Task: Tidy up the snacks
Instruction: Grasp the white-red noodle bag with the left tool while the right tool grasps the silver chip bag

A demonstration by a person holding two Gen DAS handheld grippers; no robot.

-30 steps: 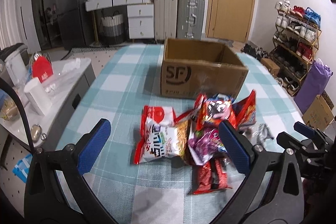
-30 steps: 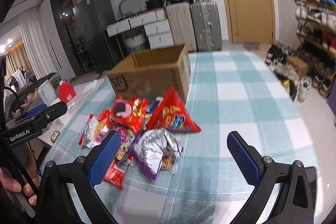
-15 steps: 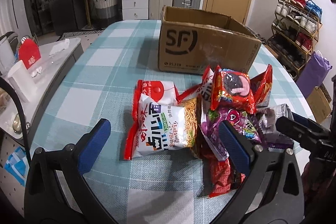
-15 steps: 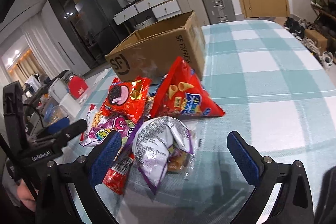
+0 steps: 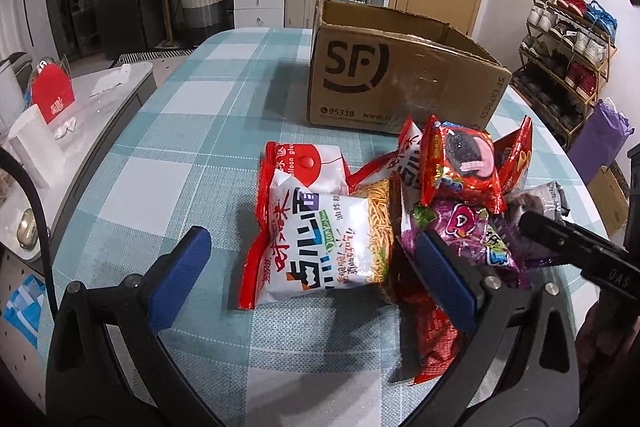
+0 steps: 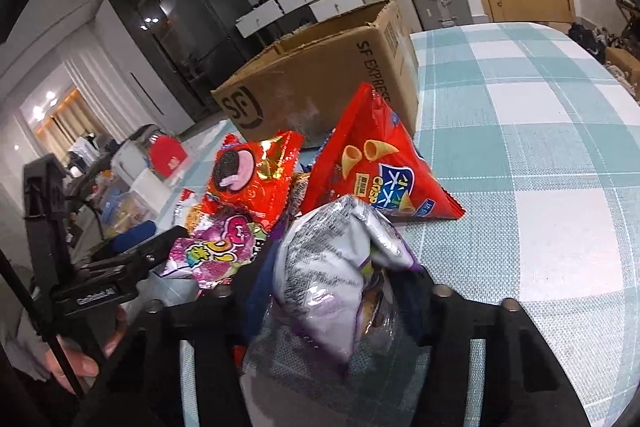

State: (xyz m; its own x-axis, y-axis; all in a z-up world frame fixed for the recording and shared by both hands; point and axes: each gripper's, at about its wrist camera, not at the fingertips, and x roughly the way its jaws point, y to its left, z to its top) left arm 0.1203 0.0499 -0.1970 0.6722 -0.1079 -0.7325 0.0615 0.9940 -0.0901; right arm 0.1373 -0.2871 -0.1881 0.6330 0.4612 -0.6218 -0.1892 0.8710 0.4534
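My right gripper point(image 6: 336, 303) had just been closing, and now it squeezed the crinkly silver and purple snack bag point(image 6: 336, 267) between its two sides. A second ago that gripper was wide with nothing in it, so this was my first grab. I think the next job was to lift this bag and carry it to the box.

My left gripper point(image 5: 316, 267) was wide, with nothing held. It had come down low over the pile. The white and red noodle bag point(image 5: 324, 239) lay between its blue pads point(image 5: 180, 275), but the pads did not press on it.

The rest of the snacks lay in a heap on the table with the blue and white checked cloth point(image 5: 192, 163), in the near middle. I saw a red cookie bag point(image 6: 252, 175), a red cone chips bag point(image 6: 380, 167) leaning up on the right, and a shiny purple candy bag point(image 6: 216, 247).

The brown cardboard box point(image 5: 400, 83) with the black letters stood open, just behind the heap on the far side. I could not see its floor, so I could not tell if anything was in it. No snack showed above its rim.
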